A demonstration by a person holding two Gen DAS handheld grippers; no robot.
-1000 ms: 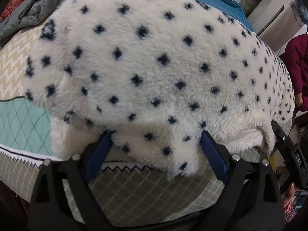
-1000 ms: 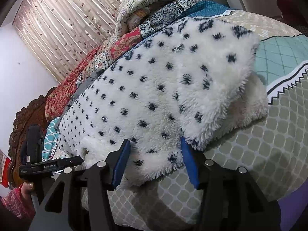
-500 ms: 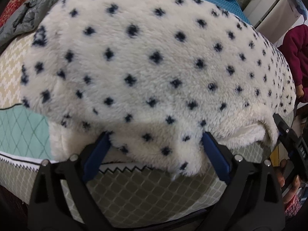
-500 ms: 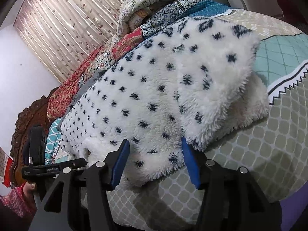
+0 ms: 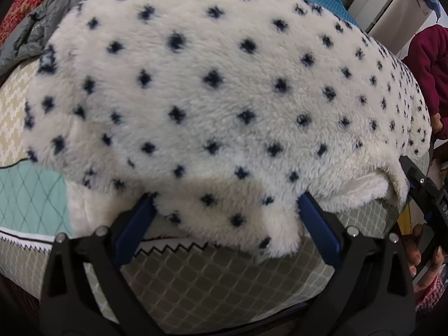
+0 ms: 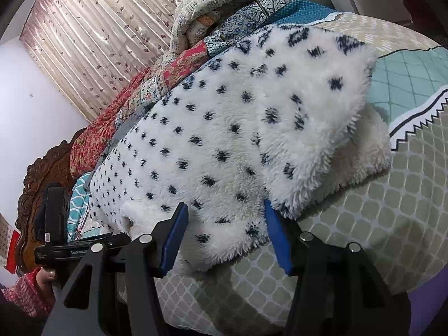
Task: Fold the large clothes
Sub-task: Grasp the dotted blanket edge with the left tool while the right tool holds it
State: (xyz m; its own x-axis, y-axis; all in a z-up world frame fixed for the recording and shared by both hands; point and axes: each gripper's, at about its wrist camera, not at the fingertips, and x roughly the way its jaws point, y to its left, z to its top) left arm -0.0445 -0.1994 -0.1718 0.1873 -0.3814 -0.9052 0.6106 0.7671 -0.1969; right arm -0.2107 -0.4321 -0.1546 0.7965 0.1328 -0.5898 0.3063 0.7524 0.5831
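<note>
Left wrist view: fluffy white fleece (image 5: 224, 98) with navy dots, folded on bed (image 5: 210, 280); left gripper (image 5: 224, 210) spread wide around its hem, right gripper (image 6: 224, 224) half-open, fleece between.

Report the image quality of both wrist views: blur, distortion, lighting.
Left wrist view: strong fisheye bulge, dark corners; the spotted fleece garment looks softly blurred, spots smeared; the left tool casts shade on the fleece edge between its pads. Right wrist view: sharper pile, same barrel curve bending the curtain; even, soft indoor light.

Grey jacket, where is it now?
Left wrist view, top left: the grey jacket lies crumpled on the bed beside the spotted fleece, next to the red quilt.
</note>
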